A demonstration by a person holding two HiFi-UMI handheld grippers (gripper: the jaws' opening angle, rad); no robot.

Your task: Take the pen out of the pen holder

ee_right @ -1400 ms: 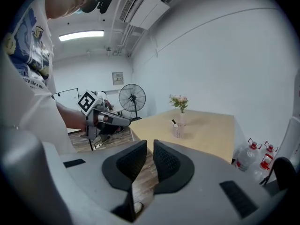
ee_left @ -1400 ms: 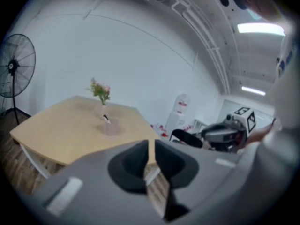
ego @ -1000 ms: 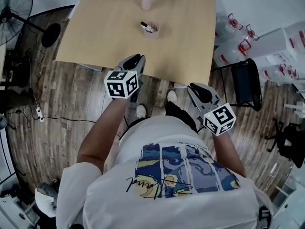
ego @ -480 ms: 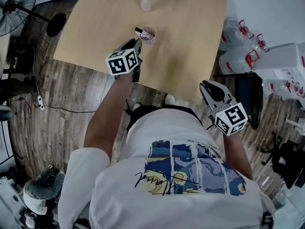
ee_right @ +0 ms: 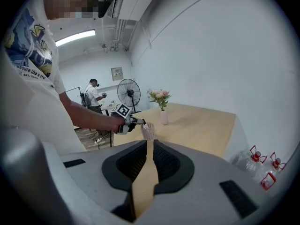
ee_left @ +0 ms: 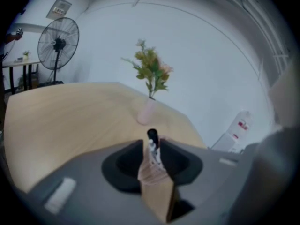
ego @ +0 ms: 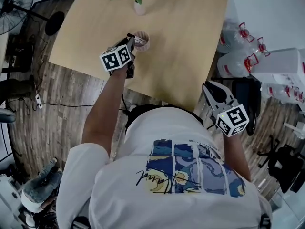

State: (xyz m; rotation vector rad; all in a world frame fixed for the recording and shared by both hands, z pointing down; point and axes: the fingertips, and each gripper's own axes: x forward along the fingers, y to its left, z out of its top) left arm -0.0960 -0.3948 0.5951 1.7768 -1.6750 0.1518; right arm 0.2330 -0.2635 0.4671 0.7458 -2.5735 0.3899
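Observation:
A small pale mesh pen holder (ego: 142, 41) stands on the light wooden table (ego: 190, 42), and a dark pen (ego: 135, 37) leans out of it to the left. My left gripper (ego: 130, 38) is right at the holder's near-left side, by the pen's upper end. In the left gripper view the pen (ee_left: 153, 137) and the holder (ee_left: 151, 168) sit in the gap between the jaws. The left gripper (ee_left: 151, 146) has just been opening, and its pads do not press on the pen. My right gripper (ego: 208, 86) hangs off the table's near right corner, slightly open and empty.
A pink vase with flowers (ego: 138, 6) stands just behind the holder. Water bottles (ego: 238, 42) and a dark chair (ego: 249, 99) are to the right of the table. A standing fan (ego: 14, 4) is at the far left. In the right gripper view another person (ee_right: 93, 95) stands in the background.
My left gripper has moved forward from the table's near edge, over the table and up to the pen holder. The right gripper has stayed low at my right side.

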